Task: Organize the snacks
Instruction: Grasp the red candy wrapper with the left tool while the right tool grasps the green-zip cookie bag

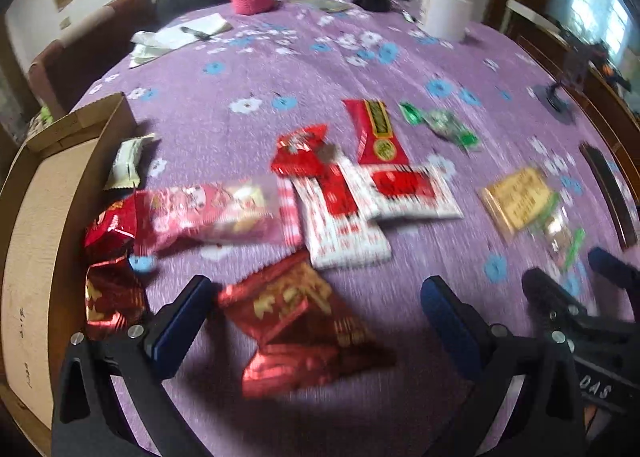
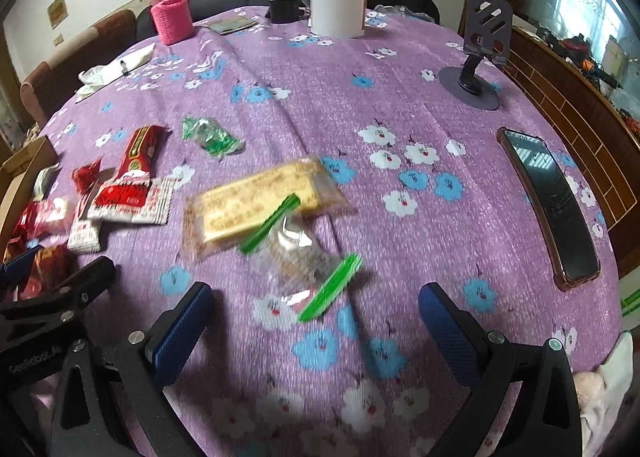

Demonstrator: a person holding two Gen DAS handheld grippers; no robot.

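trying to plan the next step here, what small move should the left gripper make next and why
Probably lower the left gripper and close on the dark red foil packet. Its jaws are open and empty, that packet lies between them on the cloth, and the cardboard box sits just to its left.

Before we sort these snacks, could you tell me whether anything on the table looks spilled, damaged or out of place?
Nothing looks spilled or torn. The snacks lie loose and overlapping on the cloth, outside the box. A phone sits at the table's right edge, away from the packets. Both frames are blurred.
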